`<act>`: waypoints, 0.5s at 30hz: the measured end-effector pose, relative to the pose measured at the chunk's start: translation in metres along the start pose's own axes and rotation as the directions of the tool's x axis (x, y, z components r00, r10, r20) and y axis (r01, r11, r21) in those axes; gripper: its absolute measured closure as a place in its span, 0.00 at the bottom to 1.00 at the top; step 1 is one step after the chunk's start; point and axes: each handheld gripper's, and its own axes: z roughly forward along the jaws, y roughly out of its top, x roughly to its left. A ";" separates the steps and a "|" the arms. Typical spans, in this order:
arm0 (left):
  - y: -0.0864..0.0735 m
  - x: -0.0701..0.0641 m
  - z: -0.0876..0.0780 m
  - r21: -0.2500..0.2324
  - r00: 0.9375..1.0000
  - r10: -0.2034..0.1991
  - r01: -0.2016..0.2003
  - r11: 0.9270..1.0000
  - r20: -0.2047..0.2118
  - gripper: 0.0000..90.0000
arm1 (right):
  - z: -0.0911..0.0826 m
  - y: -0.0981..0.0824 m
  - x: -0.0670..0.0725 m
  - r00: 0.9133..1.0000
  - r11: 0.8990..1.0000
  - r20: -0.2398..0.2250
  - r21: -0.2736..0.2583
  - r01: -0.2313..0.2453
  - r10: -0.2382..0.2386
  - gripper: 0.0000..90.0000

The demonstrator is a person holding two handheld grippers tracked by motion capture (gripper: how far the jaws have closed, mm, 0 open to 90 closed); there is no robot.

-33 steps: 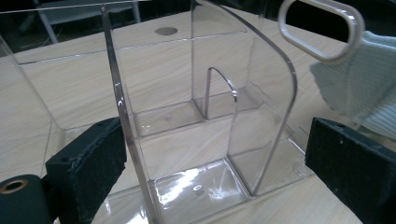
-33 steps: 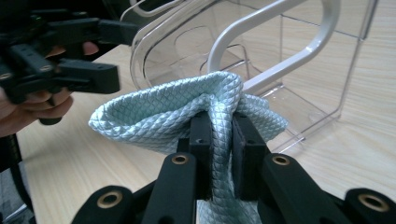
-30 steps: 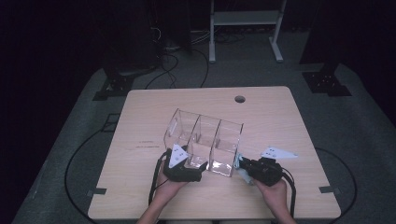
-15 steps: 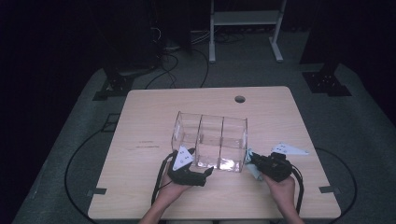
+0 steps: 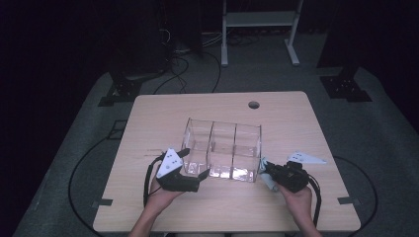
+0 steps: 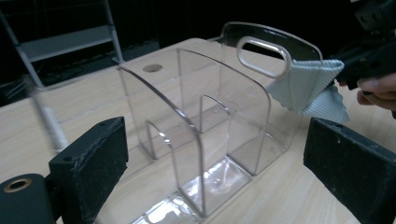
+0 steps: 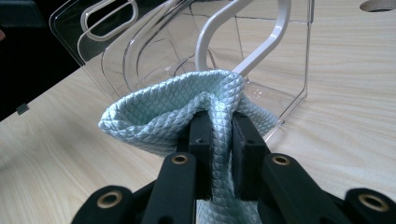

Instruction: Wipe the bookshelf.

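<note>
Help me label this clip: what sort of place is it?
Probably a lab or recording studio, not a home: a lone wooden table on grey carpet, cables trailing over the floor, a metal stand behind, dark surroundings.

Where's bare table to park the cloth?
Free: the table left of the clear organizer, and the far strip by the cable hole. Crowded: the near edge, where left gripper and right gripper flank it.
</note>
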 end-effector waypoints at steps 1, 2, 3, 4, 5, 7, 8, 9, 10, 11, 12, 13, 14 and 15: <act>0.001 0.003 -0.002 0.006 1.000 0.006 -0.006 1.000 -0.011 0.06 | 0.000 0.000 0.000 1.000 1.000 0.000 0.001 -0.003 0.003 0.89; 0.002 0.006 -0.003 0.006 1.000 0.002 -0.002 1.000 -0.025 0.06 | 0.000 0.000 0.000 1.000 1.000 0.000 0.000 -0.003 0.003 0.89; 0.002 0.009 -0.003 0.009 0.999 -0.008 0.008 1.000 -0.033 0.04 | 0.000 0.000 0.000 1.000 1.000 0.000 0.000 -0.003 0.003 0.89; 0.002 0.013 -0.003 0.012 0.999 -0.011 0.011 1.000 -0.034 0.04 | 0.000 0.000 0.000 1.000 1.000 0.000 0.001 -0.003 0.003 0.89; 0.002 0.017 -0.001 0.020 0.999 -0.018 0.019 1.000 -0.038 0.03 | 0.000 0.000 0.000 1.000 1.000 -0.001 0.001 -0.004 0.004 0.89; -0.001 0.025 0.002 0.038 0.999 -0.022 0.024 0.999 -0.046 0.02 | 0.000 -0.001 0.000 1.000 1.000 -0.001 0.002 -0.002 0.002 0.89; -0.002 0.028 0.004 0.043 0.999 -0.026 0.028 0.999 -0.048 0.02 | -0.001 -0.001 -0.001 1.000 1.000 -0.001 0.004 0.000 0.000 0.89; -0.004 0.032 0.006 0.047 0.998 -0.034 0.036 0.998 -0.052 0.02 | -0.001 -0.001 -0.001 1.000 1.000 -0.002 0.005 -0.001 0.001 0.89; -0.005 0.035 0.008 0.050 0.998 -0.035 0.038 0.998 -0.053 0.02 | -0.001 -0.001 -0.001 1.000 1.000 -0.003 0.004 -0.003 0.003 0.89; -0.006 0.038 0.009 0.053 0.998 -0.041 0.043 0.998 -0.053 0.02 | 0.000 -0.001 -0.001 1.000 1.000 -0.003 0.004 -0.001 0.001 0.89; -0.008 0.040 0.011 0.060 0.998 -0.045 0.049 0.997 -0.051 0.02 | 0.000 -0.001 -0.002 1.000 1.000 -0.003 0.005 0.000 0.000 0.89; -0.010 0.043 0.012 0.062 0.998 -0.052 0.054 0.997 -0.044 0.02 | 0.000 0.000 -0.002 1.000 1.000 -0.004 0.006 -0.002 0.002 0.89; -0.011 0.045 0.014 0.073 0.998 -0.049 0.052 0.996 -0.037 0.02 | 0.000 0.000 -0.002 1.000 1.000 -0.004 0.007 -0.002 0.002 0.89; -0.013 0.048 0.017 0.078 0.998 -0.052 0.054 0.995 -0.029 0.03 | 0.000 0.000 -0.002 1.000 1.000 -0.004 0.007 -0.001 0.001 0.89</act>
